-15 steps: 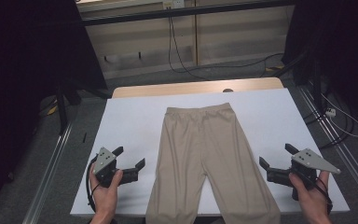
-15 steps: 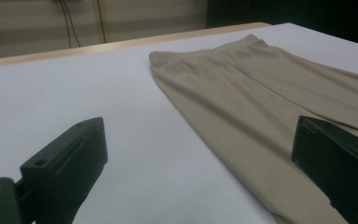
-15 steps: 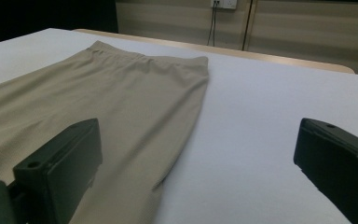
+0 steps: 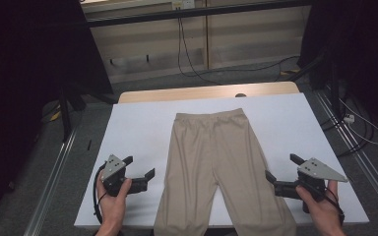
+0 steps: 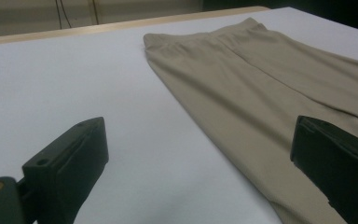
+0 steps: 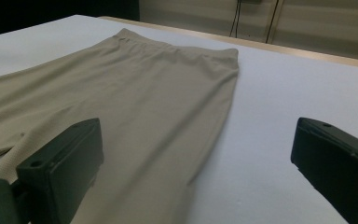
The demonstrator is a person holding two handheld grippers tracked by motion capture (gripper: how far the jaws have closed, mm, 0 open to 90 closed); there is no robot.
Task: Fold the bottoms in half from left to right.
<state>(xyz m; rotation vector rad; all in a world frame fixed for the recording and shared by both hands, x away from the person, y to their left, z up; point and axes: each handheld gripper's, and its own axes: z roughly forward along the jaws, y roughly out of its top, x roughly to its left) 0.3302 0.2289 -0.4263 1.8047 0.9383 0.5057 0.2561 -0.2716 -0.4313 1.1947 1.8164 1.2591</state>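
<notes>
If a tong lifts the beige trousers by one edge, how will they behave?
Probably floppy: the trousers lie flat and thin on the white table, so the rest would hang and drag. They look light, being thin cloth. The smooth weave may slide on the table if pushed, likely bunching into folds rather than moving whole.

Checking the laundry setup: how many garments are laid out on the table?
1. A single pair of beige trousers lies flat mid-table, waistband at the far side, legs running off the near edge.
</notes>
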